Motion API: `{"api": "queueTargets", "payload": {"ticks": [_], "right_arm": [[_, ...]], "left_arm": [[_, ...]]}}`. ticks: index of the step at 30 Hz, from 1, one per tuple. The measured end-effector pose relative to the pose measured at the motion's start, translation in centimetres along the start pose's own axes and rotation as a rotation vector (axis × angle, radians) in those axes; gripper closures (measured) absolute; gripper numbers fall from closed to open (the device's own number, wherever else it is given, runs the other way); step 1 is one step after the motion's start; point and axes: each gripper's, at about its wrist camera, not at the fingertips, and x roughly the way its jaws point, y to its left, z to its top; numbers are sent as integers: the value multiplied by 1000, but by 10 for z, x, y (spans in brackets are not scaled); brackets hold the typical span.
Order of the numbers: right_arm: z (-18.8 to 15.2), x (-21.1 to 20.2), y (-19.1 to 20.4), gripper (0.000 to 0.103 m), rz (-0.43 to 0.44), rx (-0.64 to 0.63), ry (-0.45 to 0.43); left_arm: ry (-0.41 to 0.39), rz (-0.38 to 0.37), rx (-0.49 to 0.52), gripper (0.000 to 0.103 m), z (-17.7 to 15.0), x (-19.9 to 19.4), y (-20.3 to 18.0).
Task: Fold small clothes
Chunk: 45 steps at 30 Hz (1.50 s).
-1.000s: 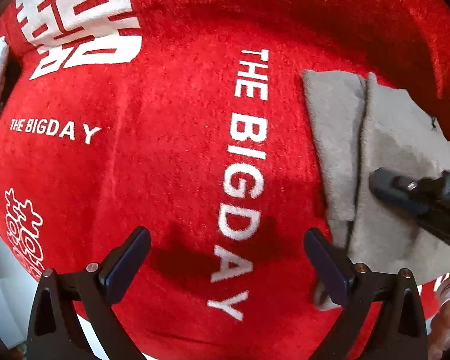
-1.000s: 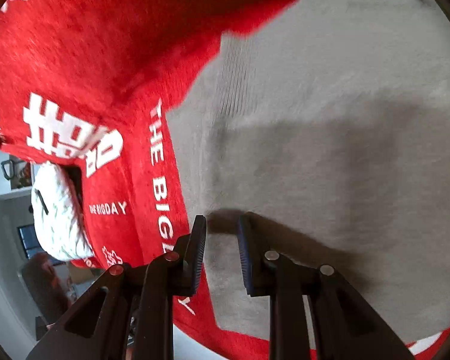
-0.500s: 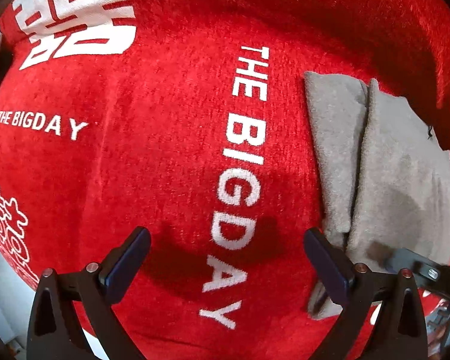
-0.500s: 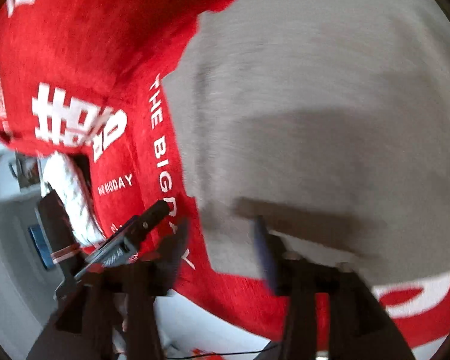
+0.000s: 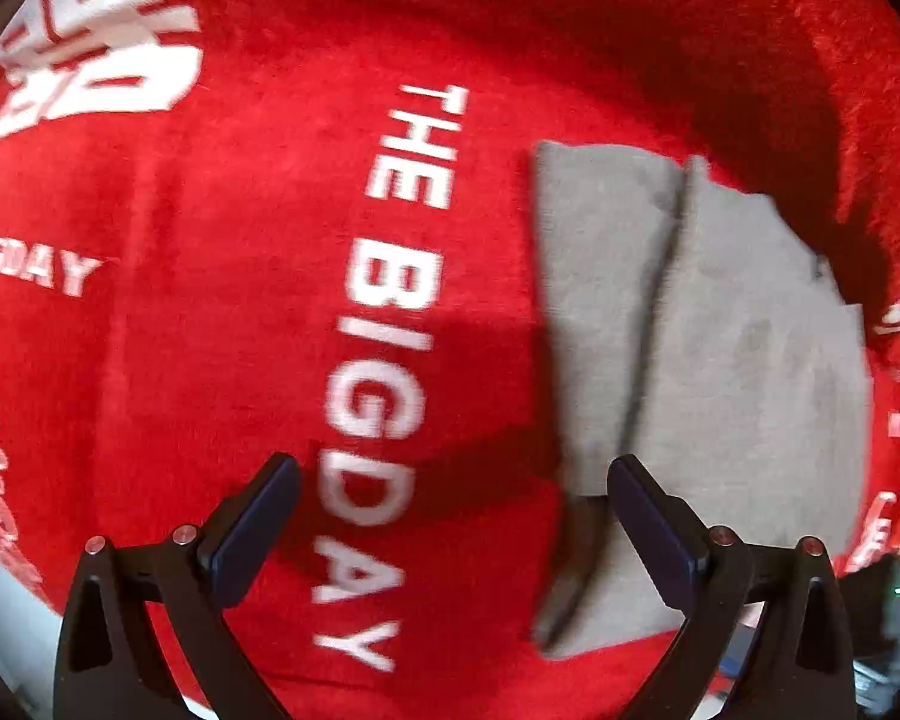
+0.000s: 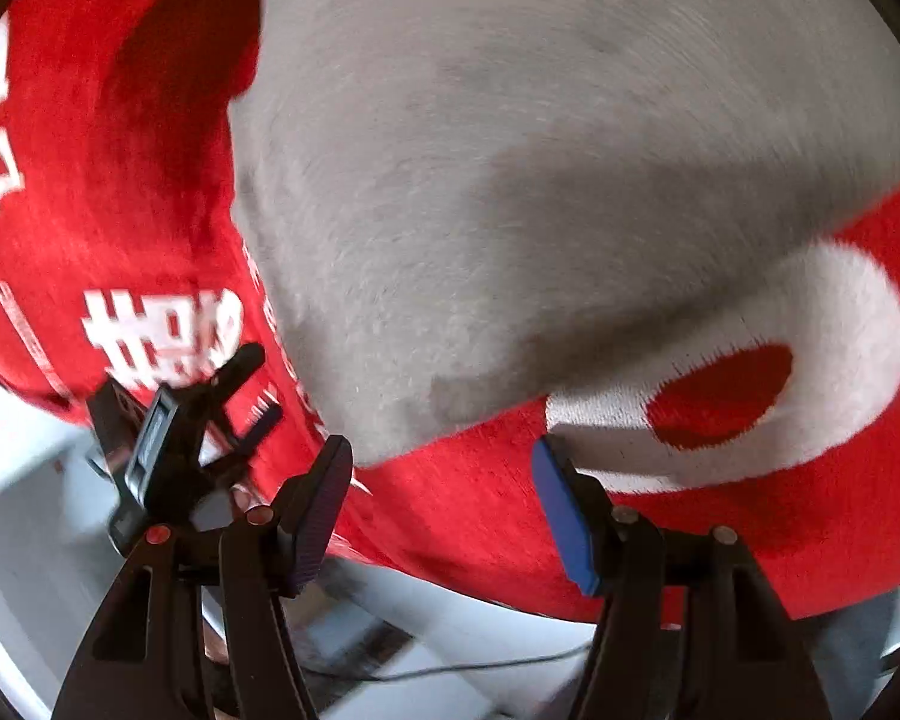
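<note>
Two sets of tongs in view, both spread wide, nothing pinched between the pads.

Left tongs [image 5: 450,516] low in left wrist view, over fuzzy red cloth w/ white printed lettering [image 5: 210,360]. "THE BIGDAY" text running from 12 down to 6 o'clock through the gap between the pads. Right pad's tip at edge of folded grey knit garment [image 5: 720,360]; contact or not, cannot tell.

Grey garment lying flat on red cloth, at 3 o'clock of left view. Folded lengthwise: one narrower layer on the 9 o'clock side, a wider layer overlapping it, dark crease line running from 12 to 6 between them. Lower corner of garment behind right pad of left tongs, partly hidden.

Right wrist view: right tongs [image 6: 444,510] at 6 o'clock, hovering just off garment's near edge, over bare red cloth [image 6: 480,510]. Garment [image 6: 540,180] filling upper centre and 1–2 o'clock area, shadow across its lower part. Large white ring-shaped print [image 6: 840,324] on the cloth at 4 o'clock, partly under garment's edge. Left tongs [image 6: 180,420] seen at 8 o'clock, blurred. White Chinese-character print [image 6: 162,336] at 9 o'clock.

Cloth's edge hanging over at bottom of right view; pale floor [image 6: 450,648] w/ thin dark cable [image 6: 480,666] below. Frames motion-blurred.
</note>
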Motion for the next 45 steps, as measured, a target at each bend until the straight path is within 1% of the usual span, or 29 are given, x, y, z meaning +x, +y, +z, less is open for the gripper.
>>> {"api": "queueTargets", "payload": {"ticks": [1, 2, 6, 8, 9, 10, 11, 12, 13, 14, 19, 21, 22, 23, 25, 26, 27, 28, 30, 32, 34, 35, 36, 37, 38, 41, 42, 44, 45], "right_arm": [[2, 1, -4, 37, 36, 28, -12], [3, 2, -6, 37, 75, 51, -30], [11, 11, -5, 37, 179, 88, -91], [16, 19, -4, 35, 227, 118, -91], [18, 22, -3, 35, 248, 132, -83], [20, 25, -1, 40, 265, 147, -69], [22, 25, -1, 50, 284, 159, -63], [25, 24, 1, 80, 314, 169, -56], [26, 22, 3, 92, 349, 168, -50], [28, 17, 9, 92, 396, 148, -46], [29, -9, 37, 93, 428, 1, -28], [28, -14, 44, 93, 413, -48, -17], [27, -14, 46, 93, 405, -62, -9], [26, -13, 46, 93, 388, -76, 5], [23, -10, 45, 93, 362, -85, 26], [21, -8, 43, 93, 341, -91, 40], [17, -6, 40, 93, 308, -105, 59], [14, -4, 37, 92, 258, -124, 82], [9, -3, 29, 89, 150, -150, 127], [5, -5, 20, 88, 73, -163, 175], [3, -17, 13, 88, 6, -184, 195], [4, -29, 10, 83, -32, -202, 188], [5, -39, 9, 62, -54, -212, 179], [8, -50, 10, 35, -72, -225, 161], [12, -68, 12, 29, -69, -248, 124], [24, -102, 25, 30, -59, -311, 38], [30, -113, 33, 33, -72, -335, -10], [45, -122, 49, 54, -101, -365, -80], [53, -124, 54, 78, -126, -374, -105]], "left_arm": [[16, -65, -19, 1, 3, 2, 0], [22, -100, -33, 1, 4, 3, -1], [20, -171, -50, 1, 13, 5, -5], [29, -204, -47, 1, 18, 6, -10], [40, -237, -47, 1, 21, 8, -12], [48, -261, -48, 1, 20, 10, -14], [57, -283, -48, 1, 22, 13, -15], [67, -300, -46, 1, 25, 15, -17], [77, -316, -43, 1, 26, 17, -19], [88, -332, -42, 1, 26, 18, -21], [133, -413, -66, 1, 31, 28, -34], [147, -464, -73, 1, 34, 31, -40], [161, -507, -76, 1, 37, 34, -49], [168, -527, -76, 1, 38, 35, -52], [179, -566, -62, 1, 41, 37, -71], [173, -562, -44, 1, 41, 35, -79], [163, -548, -15, 3, 41, 34, -87], [153, -526, 18, 15, 41, 32, -96], [156, -467, 69, 27, 39, 33, -106], [163, -407, 98, 28, 35, 39, -112], [158, -357, 119, 28, 32, 42, -111], [157, -344, 122, 28, 31, 43, -111], [156, -323, 125, 28, 29, 45, -110], [156, -320, 124, 28, 29, 45, -109], [153, -319, 122, 28, 29, 46, -110], [152, -309, 122, 28, 29, 48, -112], [151, -307, 125, 28, 29, 48, -113], [148, -289, 133, 28, 29, 49, -118], [145, -279, 137, 28, 28, 50, -120]]}}
